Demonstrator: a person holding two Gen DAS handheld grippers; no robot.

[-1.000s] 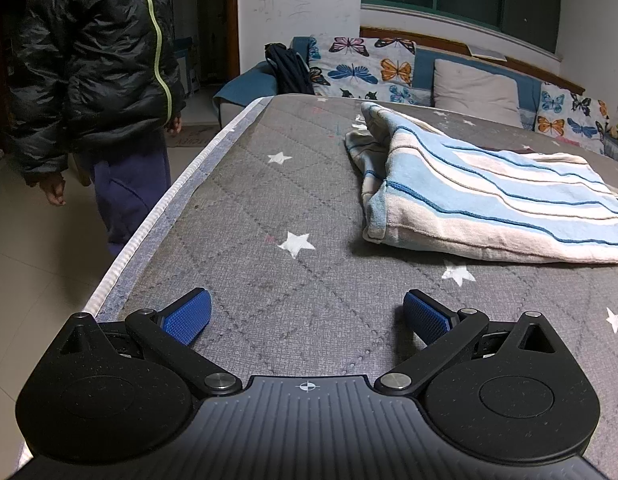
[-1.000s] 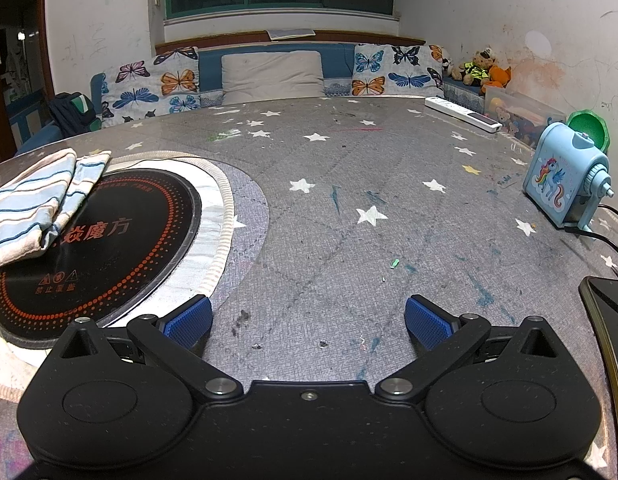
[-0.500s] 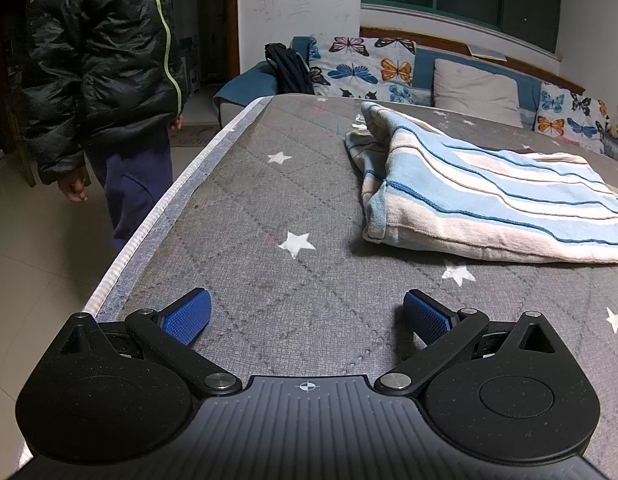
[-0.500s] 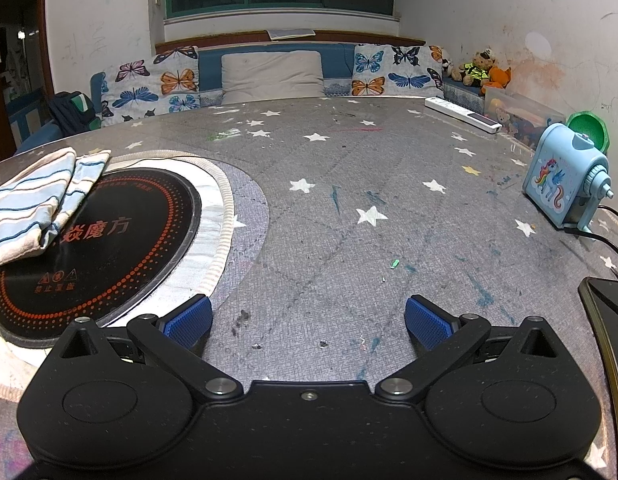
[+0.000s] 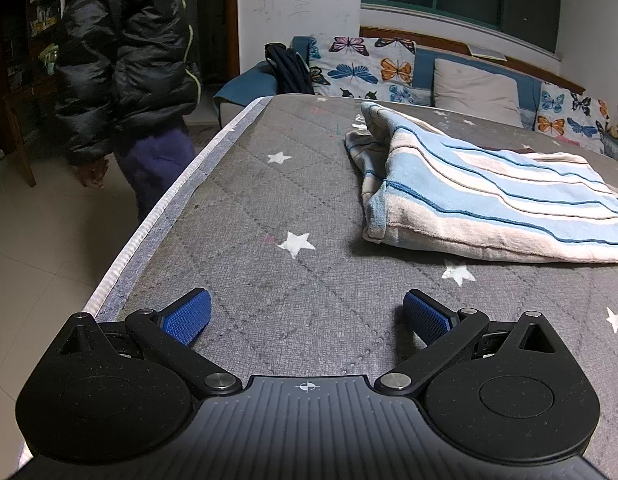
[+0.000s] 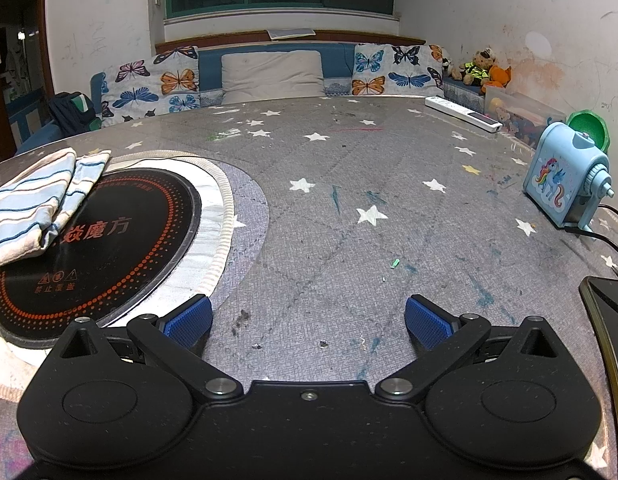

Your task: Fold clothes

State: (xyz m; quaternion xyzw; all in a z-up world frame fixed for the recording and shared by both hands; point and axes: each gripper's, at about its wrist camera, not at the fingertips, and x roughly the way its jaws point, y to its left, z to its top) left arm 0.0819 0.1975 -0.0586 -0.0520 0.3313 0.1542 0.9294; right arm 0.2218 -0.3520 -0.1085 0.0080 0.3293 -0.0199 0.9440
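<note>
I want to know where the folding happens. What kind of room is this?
Probably a home living room. A bench sofa with butterfly cushions runs under the window, stuffed toys sit in the corner, and a striped cloth lies on a star-patterned table cover.

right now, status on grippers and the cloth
Left gripper open, empty. Right gripper open, empty. Striped cloth lies folded on the table, partly over the hotplate. Nothing in the way.

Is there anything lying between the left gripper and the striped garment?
Nothing visible: only bare star-patterned table cover separates the open left gripper from the striped garment, which lies ahead and to its right.
</note>
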